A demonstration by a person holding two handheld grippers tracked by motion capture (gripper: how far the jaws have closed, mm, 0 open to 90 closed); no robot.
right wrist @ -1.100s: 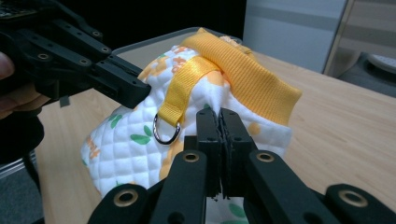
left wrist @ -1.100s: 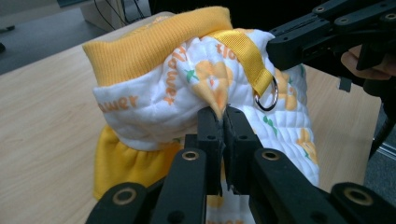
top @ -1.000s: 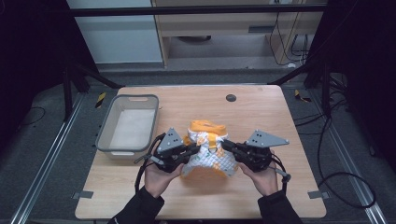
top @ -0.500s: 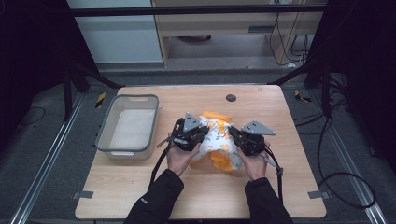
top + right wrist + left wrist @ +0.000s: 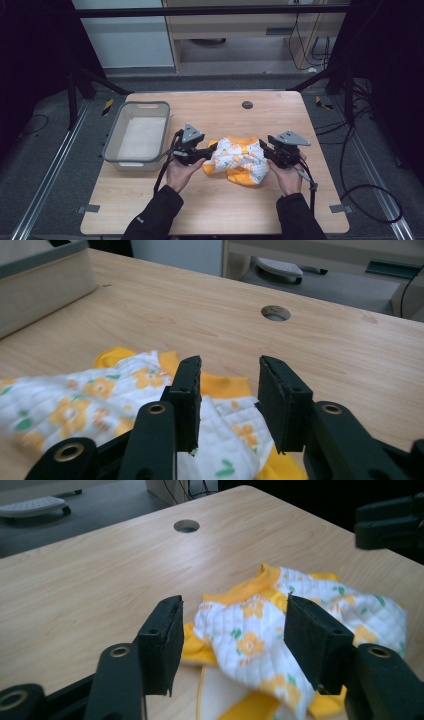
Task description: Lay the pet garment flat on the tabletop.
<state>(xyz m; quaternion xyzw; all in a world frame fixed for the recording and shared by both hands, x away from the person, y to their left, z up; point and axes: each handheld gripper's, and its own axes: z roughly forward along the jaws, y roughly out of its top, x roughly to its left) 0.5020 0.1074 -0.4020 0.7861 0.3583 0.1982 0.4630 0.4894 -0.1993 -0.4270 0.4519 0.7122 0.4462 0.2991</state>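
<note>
On the wooden table in the high view, a crumpled white-and-orange flowered garment is lying just right of the grey bin, with the left gripper sitting at its left edge and the right gripper at its right edge. In the left gripper view, the jaws have just been opening and are standing wide apart, the garment lying loose between and beyond them, unpinched. In the right gripper view, the jaws have likewise been opening and are standing apart over the garment, pressing nothing, with the table's round hole showing farther off.
</note>
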